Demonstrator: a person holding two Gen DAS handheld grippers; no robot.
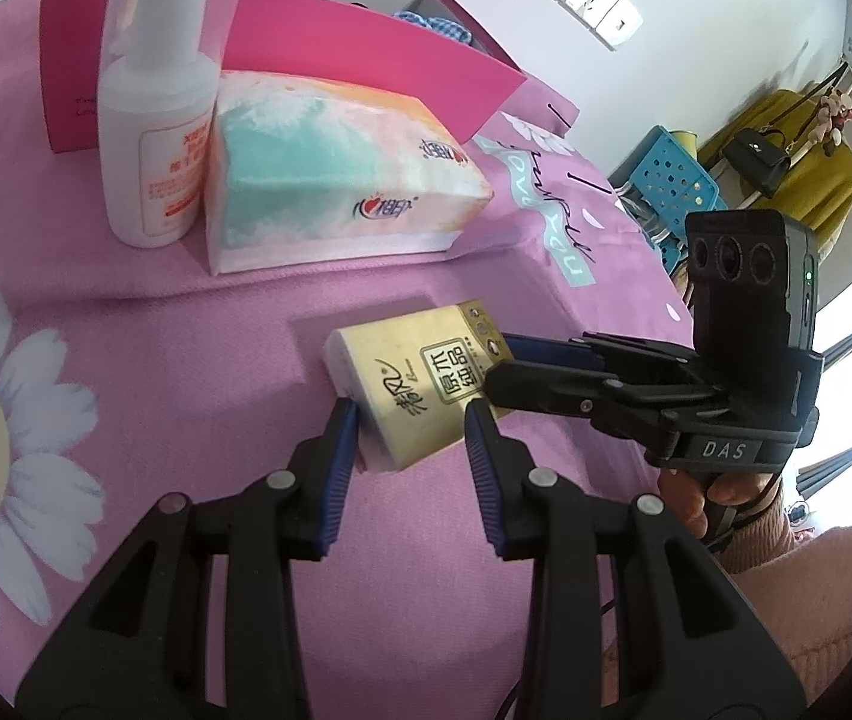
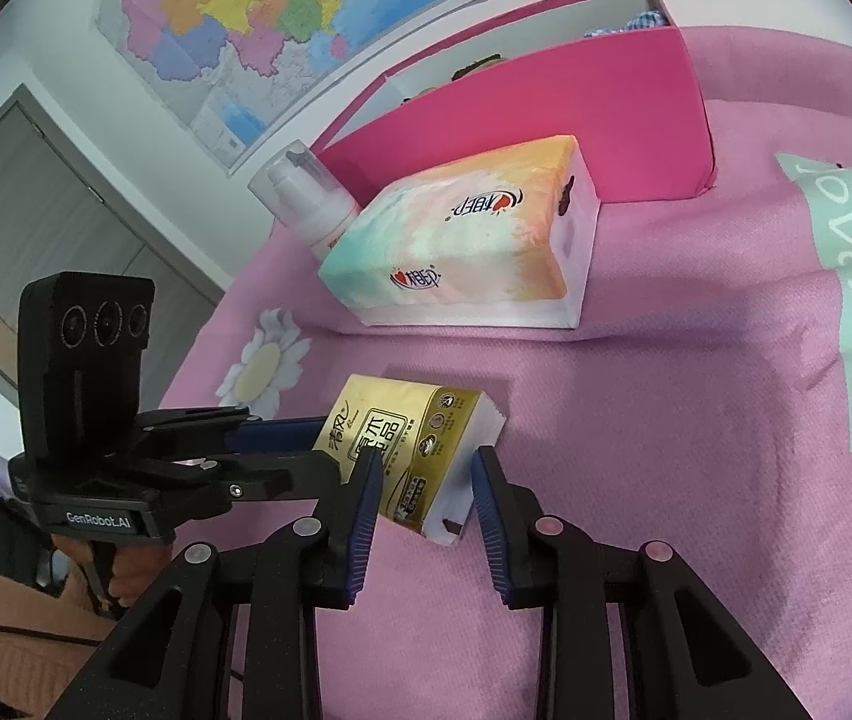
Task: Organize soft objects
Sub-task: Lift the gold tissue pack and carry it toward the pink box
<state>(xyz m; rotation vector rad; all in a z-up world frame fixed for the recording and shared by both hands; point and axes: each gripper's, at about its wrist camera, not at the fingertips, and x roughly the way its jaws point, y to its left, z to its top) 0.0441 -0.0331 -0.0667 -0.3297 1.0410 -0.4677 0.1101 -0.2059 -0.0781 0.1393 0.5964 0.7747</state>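
While both claws are held over the pink cloth (image 1: 186,372), a small gold tissue pack (image 1: 420,390) is seen lying on it between them. In the left wrist view, the left claw (image 1: 411,438) is opened wide, with its blue pads set on either side of the near end of the pack; whether the pads touch the pack cannot be told. The right claw (image 1: 507,363) is reached in from the right, its tips at the far right corner of the pack. In the right wrist view, the right claw (image 2: 426,480) is likewise spread wide around the near end of the gold pack (image 2: 414,456), and the left claw (image 2: 306,444) is seen coming in from the left, touching or nearly touching the pack's side.

Behind the small pack, a larger pastel tissue pack (image 1: 330,174) is laid on the cloth, with a white pump bottle (image 1: 153,114) standing upright just beside it on its left. Behind both, a pink box (image 2: 546,114) is placed, with checked blue fabric (image 2: 642,21) showing inside it. A map (image 2: 282,6) is hung on the wall behind.
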